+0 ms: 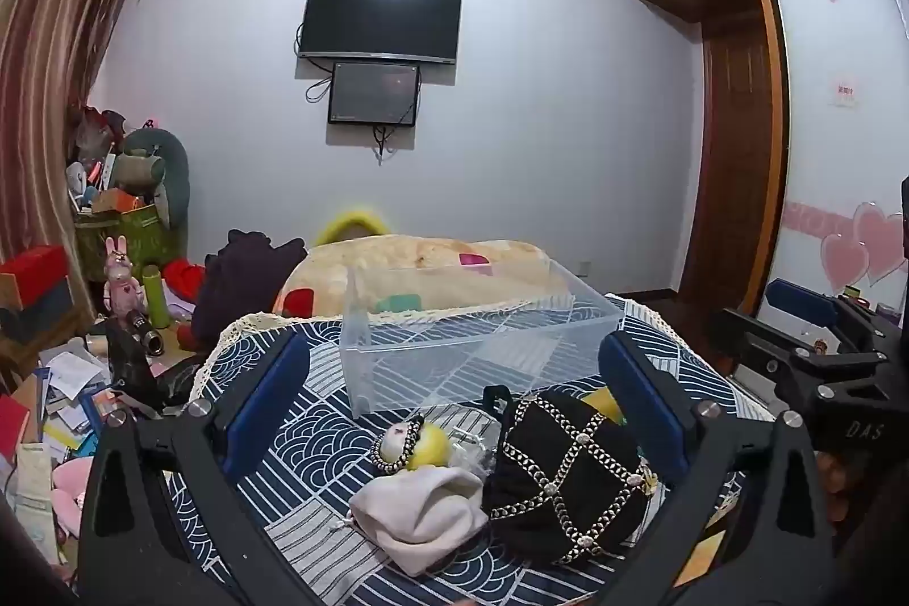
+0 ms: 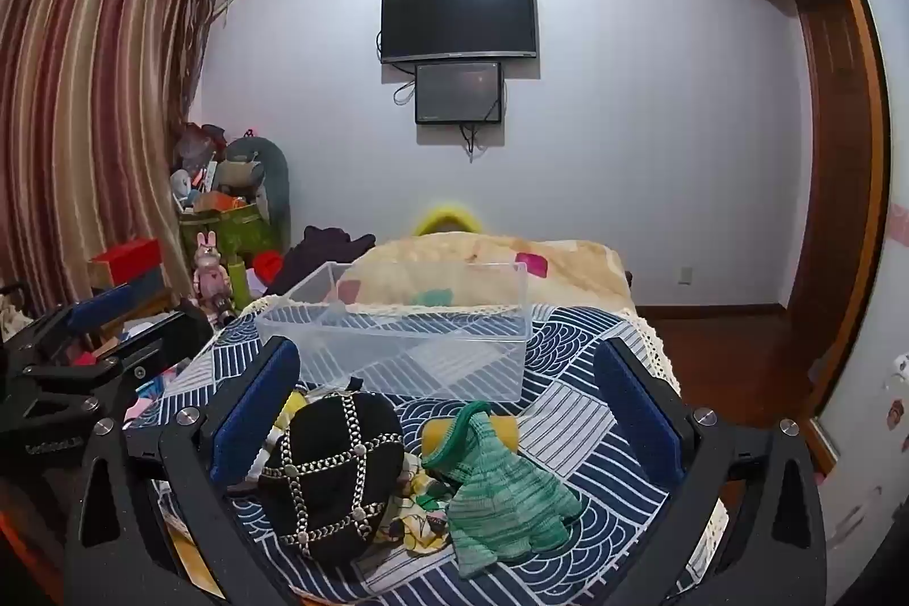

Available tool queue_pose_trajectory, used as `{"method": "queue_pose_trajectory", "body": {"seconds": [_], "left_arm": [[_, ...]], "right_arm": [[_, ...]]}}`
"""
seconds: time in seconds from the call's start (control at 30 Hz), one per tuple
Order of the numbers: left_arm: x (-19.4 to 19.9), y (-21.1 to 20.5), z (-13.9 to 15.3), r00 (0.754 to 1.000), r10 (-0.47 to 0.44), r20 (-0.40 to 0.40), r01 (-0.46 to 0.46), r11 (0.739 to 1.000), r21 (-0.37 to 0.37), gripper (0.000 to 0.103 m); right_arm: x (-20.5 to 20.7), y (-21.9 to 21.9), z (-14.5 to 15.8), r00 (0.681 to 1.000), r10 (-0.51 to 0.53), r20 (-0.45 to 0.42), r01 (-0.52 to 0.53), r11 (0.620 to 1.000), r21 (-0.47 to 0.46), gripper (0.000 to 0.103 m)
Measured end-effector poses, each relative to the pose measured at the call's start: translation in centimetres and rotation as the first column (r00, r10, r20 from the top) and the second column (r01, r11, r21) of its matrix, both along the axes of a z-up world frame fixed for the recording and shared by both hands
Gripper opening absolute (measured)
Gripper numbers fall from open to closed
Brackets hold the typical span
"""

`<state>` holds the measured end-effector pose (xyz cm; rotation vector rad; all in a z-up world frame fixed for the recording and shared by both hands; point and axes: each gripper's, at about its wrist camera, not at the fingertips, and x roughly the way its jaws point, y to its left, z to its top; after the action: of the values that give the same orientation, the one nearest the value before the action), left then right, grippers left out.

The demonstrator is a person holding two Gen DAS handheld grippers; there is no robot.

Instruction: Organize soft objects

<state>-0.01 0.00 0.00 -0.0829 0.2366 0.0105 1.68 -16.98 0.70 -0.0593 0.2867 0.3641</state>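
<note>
Soft objects lie on a blue-and-white patterned cloth (image 1: 318, 430). A black hat with silver chains (image 1: 562, 475) sits beside a white drawstring pouch (image 1: 420, 509) and a small yellow-and-white toy (image 1: 412, 444). In the right wrist view the black hat (image 2: 335, 469) lies left of a green knitted piece (image 2: 500, 481) and a yellow sponge-like block (image 2: 503, 430). A clear plastic bin (image 1: 466, 339), also in the right wrist view (image 2: 409, 333), stands empty behind them. My left gripper (image 1: 454, 379) is open above the pile. My right gripper (image 2: 449, 379) is open above the hat and the green piece.
A beige quilt (image 1: 420, 276) lies behind the bin. Cluttered boxes, papers and a pink rabbit figure (image 1: 122, 276) crowd the left side. A wardrobe (image 1: 733, 140) stands on the right. A TV (image 1: 380, 21) hangs on the far wall.
</note>
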Motion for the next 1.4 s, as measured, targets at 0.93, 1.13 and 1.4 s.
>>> {"method": "queue_pose_trajectory", "body": {"seconds": [0.93, 1.13, 1.4], "left_arm": [[0.0, -0.5, -0.2, 1.000, 0.000, 0.009, -0.001, 1.000, 0.003, 0.103], [0.0, -0.5, -0.2, 1.000, 0.000, 0.009, 0.000, 1.000, 0.002, 0.103], [-0.2, -0.4, 0.1, 1.000, -0.003, 0.008, 0.003, 1.000, 0.000, 0.103]], "right_arm": [[-0.8, -0.2, 0.8, 1.000, 0.003, 0.011, -0.003, 1.000, 0.012, 0.103], [-1.0, -0.2, 1.0, 1.000, 0.007, 0.017, -0.007, 1.000, 0.013, 0.103], [-1.1, 0.0, 1.1, 1.000, 0.009, 0.022, -0.010, 1.000, 0.017, 0.103]]}}
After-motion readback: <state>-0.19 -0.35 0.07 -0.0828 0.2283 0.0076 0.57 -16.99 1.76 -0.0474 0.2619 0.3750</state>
